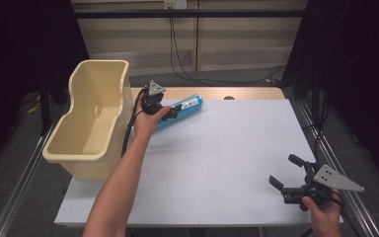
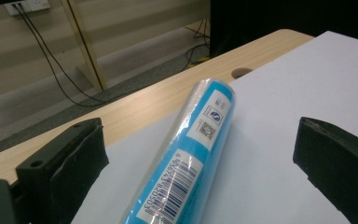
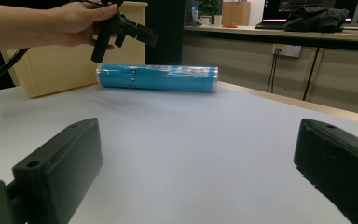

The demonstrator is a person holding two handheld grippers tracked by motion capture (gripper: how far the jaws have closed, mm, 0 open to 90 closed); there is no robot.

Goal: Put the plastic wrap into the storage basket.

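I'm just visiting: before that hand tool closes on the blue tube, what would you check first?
1. Left gripper jaws open: ok.
2. Blue plastic-wrapped cylindrical roll lies between those jaws: ok.
3. Roll lies flat on the white table sheet: ok.
4. Jaw pads level with the roll's sides: cannot tell.
5. Right gripper open, apart from the roll: ok.
6. Cream plastic bin stands beside the roll: ok.
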